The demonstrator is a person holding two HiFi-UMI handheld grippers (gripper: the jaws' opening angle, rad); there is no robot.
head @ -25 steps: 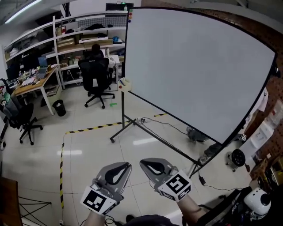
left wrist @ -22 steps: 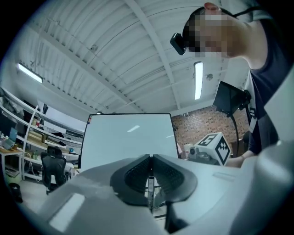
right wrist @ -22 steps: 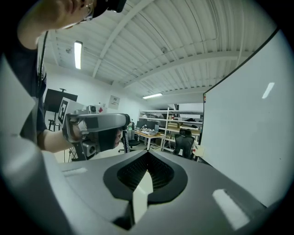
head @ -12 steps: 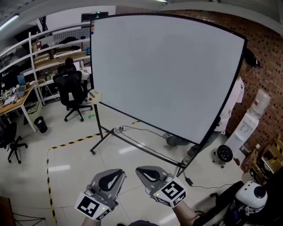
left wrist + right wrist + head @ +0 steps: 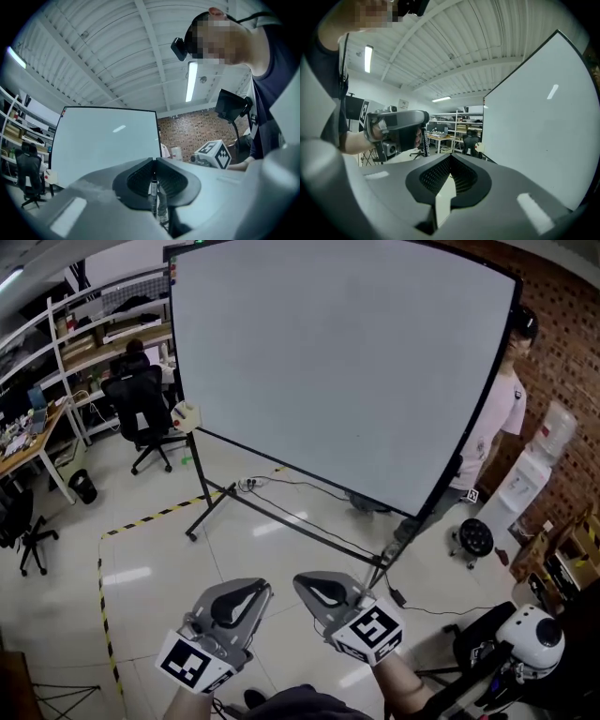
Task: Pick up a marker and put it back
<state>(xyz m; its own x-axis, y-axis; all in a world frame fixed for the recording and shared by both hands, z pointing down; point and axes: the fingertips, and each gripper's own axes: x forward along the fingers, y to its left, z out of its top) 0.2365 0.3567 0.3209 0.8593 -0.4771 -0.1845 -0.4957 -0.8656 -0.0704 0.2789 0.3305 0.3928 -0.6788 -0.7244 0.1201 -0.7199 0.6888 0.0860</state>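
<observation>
Marker: none is made out in any view; a small pale fitting [image 5: 185, 415] at the 9 o'clock edge of the whiteboard [image 5: 337, 362] is judged its likeliest rest. Left gripper [image 5: 153, 161] and right gripper [image 5: 450, 157] are held at 6 o'clock in the head view, well apart from the board, jaws pressed together and nothing gripped. The board should be approached, the marker located and one pair of jaws opened before any grasp is tried.

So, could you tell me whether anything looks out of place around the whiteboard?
Nothing looks damaged or spilled. The large white whiteboard on its black stand is blank and intact; only a loose dark cable trails across the pale floor beneath it.
</observation>
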